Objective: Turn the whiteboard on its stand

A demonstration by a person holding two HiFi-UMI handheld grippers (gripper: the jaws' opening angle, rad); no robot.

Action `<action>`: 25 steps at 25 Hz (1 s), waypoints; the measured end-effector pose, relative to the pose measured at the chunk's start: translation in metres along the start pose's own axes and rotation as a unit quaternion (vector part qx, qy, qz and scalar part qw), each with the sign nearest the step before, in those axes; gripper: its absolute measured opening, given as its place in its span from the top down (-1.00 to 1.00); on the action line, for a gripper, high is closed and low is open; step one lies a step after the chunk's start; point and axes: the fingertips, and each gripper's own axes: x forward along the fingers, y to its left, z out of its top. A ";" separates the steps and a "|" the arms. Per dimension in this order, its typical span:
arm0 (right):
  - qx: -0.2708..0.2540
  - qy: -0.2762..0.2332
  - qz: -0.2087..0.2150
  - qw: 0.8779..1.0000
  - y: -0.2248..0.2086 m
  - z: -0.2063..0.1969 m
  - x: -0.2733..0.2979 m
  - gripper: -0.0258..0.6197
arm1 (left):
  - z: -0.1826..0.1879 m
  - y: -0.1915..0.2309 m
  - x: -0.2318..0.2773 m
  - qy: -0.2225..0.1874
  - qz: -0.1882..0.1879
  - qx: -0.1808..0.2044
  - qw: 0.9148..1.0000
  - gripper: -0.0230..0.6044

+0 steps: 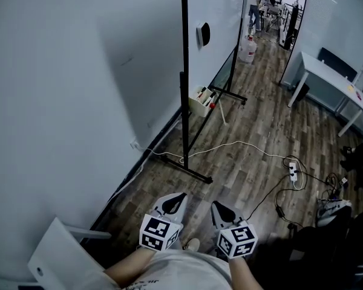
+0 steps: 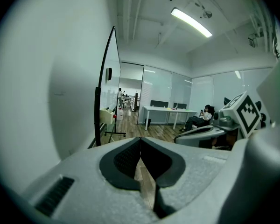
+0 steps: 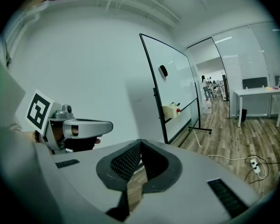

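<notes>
Looking at the whiteboard [image 1: 218, 35] nearly edge-on from the head view. Found it upright on its black stand [image 1: 184, 71], right beside the white wall [image 1: 60, 101], well ahead of both grippers and touched by neither. Can spot a black eraser [image 1: 202, 34] stuck to the board's face, plus a pale tray [image 1: 199, 104] with markers hanging lower on the frame.

Holding the left gripper [image 1: 176, 199] and the right gripper [image 1: 219, 209] side by side, low in the frame over the wood floor [image 1: 248, 132], both aimed roughly toward the near foot of the stand.

Checking the left gripper view: found the jaws pressed together at the tips with nothing pinched between them, just a strip of floor showing through the slot behind the tips. Same deal in the right gripper view, with the jaws together and holding nothing.

Also seeing a white cable [image 1: 236, 142] snaking from the wall past the stand's foot to a power strip [image 1: 293, 172], a white bench [image 1: 327, 71] off to the right, and a pale jug [image 1: 248, 48] on the floor past the far end of the board. Can make out people in the room beyond, too small for any detail.
</notes>
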 end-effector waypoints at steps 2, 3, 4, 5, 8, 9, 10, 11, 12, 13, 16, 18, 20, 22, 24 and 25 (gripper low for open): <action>0.002 0.000 0.003 1.000 -0.002 0.000 0.005 0.90 | -0.001 0.003 0.005 0.002 0.002 0.000 1.000 0.89; 0.003 0.001 0.005 1.000 -0.004 0.000 0.007 0.90 | -0.001 0.004 0.008 0.003 0.002 0.000 1.000 0.89; 0.004 0.001 0.006 1.000 -0.006 -0.001 0.009 0.90 | -0.001 0.003 0.011 0.003 0.002 0.000 1.000 0.89; 0.004 0.001 0.007 1.000 -0.008 0.000 0.010 0.90 | -0.001 0.003 0.015 0.003 0.001 0.000 1.000 0.89; 0.001 0.000 0.005 1.000 -0.016 0.007 0.019 0.90 | 0.005 0.009 0.030 0.000 -0.003 -0.001 1.000 0.89; 0.000 0.000 0.003 1.000 -0.019 0.010 0.024 0.90 | 0.008 0.012 0.036 -0.001 -0.006 0.000 1.000 0.89; -0.001 -0.002 0.000 1.000 -0.023 0.013 0.029 0.90 | 0.011 0.016 0.042 -0.002 -0.009 0.001 1.000 0.89; -0.001 -0.002 -0.003 1.000 -0.027 0.016 0.034 0.90 | 0.013 0.019 0.048 -0.003 -0.012 0.002 1.000 0.89; -0.001 -0.003 -0.006 1.000 -0.032 0.019 0.039 0.90 | 0.015 0.023 0.054 -0.004 -0.015 0.003 1.000 0.89; -0.001 -0.003 -0.009 1.000 -0.036 0.022 0.045 0.90 | 0.017 0.027 0.060 -0.004 -0.018 0.004 1.000 0.89; -0.002 -0.005 -0.014 1.000 -0.046 0.033 0.066 0.90 | 0.028 0.045 0.078 -0.008 -0.022 0.010 1.000 0.89; -0.004 -0.005 -0.015 1.000 -0.052 0.041 0.082 0.90 | 0.035 0.059 0.089 -0.010 -0.022 0.011 1.000 0.89; -0.005 -0.005 -0.017 1.000 -0.056 0.049 0.097 0.90 | 0.041 0.072 0.100 -0.012 -0.025 0.012 1.000 0.89; -0.006 -0.007 -0.018 1.000 -0.060 0.058 0.112 0.90 | 0.047 0.084 0.110 -0.014 -0.032 0.016 0.999 0.89; -0.007 -0.010 -0.023 1.000 -0.062 0.065 0.126 0.90 | 0.051 0.095 0.119 -0.014 -0.039 0.021 0.999 0.89; -0.007 -0.011 -0.026 1.000 -0.064 0.068 0.132 0.90 | 0.053 0.101 0.123 -0.014 -0.040 0.023 0.999 0.89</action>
